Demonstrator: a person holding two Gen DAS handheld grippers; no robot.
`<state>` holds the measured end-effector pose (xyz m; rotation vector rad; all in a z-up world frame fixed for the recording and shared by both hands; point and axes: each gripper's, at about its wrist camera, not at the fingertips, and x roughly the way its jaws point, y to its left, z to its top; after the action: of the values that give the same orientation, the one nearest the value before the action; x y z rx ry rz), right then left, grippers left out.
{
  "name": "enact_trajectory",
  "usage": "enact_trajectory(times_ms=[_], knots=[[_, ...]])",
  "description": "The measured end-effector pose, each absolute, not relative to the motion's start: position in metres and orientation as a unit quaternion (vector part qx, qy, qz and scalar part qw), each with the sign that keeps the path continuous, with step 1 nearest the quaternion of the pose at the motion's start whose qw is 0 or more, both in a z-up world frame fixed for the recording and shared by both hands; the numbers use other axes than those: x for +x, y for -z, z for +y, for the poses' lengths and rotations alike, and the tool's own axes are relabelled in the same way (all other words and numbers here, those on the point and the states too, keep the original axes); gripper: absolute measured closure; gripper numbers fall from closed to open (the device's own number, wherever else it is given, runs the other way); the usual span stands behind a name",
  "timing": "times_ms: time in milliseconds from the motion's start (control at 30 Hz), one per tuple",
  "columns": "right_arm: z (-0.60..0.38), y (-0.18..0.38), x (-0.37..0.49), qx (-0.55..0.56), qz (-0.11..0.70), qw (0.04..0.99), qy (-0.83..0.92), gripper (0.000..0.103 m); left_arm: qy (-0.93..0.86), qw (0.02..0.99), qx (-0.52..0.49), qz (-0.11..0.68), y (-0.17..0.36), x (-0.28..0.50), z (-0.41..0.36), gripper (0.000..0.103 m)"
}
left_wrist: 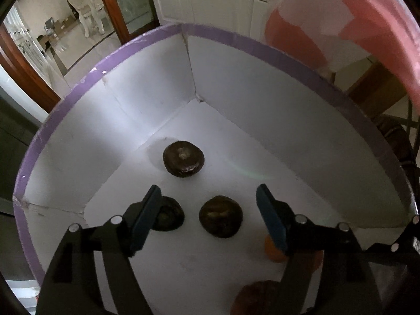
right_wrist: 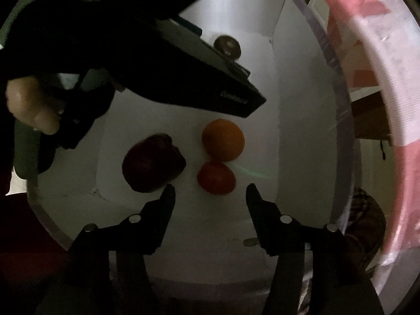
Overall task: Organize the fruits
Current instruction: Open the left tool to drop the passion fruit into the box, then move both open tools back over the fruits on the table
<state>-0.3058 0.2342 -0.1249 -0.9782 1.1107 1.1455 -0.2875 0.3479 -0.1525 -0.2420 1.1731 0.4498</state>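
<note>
I look into a white box with a purple rim (left_wrist: 86, 78). In the left wrist view three dark brown round fruits lie on its floor: one far (left_wrist: 183, 158), one between my fingers (left_wrist: 220, 216), one behind the left finger (left_wrist: 169, 216). My left gripper (left_wrist: 208, 197) is open above them and holds nothing. In the right wrist view my right gripper (right_wrist: 210, 191) is open and empty just short of a red tomato (right_wrist: 216, 177). An orange (right_wrist: 223, 140) touches the tomato behind it. A dark red apple (right_wrist: 153, 166) lies to the left.
In the right wrist view the left gripper's black body (right_wrist: 199, 73) and the hand holding it (right_wrist: 31, 105) hang over the box's left half, above a brown fruit (right_wrist: 227, 46). A pink and white bag (right_wrist: 367, 52) stands right of the box. An orange fruit (left_wrist: 274, 253) shows under my left gripper's right finger.
</note>
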Motion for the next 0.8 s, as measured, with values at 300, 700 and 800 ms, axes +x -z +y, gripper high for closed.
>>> enact_trajectory(times_ms=[300,700,800], knots=[[0.206,0.041,-0.317,-0.344,0.409,0.641,-0.551,0.038,-0.239,0.817,-0.073,0.52,0.105,-0.291,0.354,0.027],[0.116,-0.071,-0.292,-0.201,0.295,0.755,-0.55,0.019,-0.306,0.887,-0.081,0.337,-0.03,-0.279,0.331,0.002],[0.089,-0.086,-0.263,-0.167,0.282,0.779,-0.534,0.018,-0.28,0.911,-0.07,0.293,-0.062,-0.268,0.3,0.002]])
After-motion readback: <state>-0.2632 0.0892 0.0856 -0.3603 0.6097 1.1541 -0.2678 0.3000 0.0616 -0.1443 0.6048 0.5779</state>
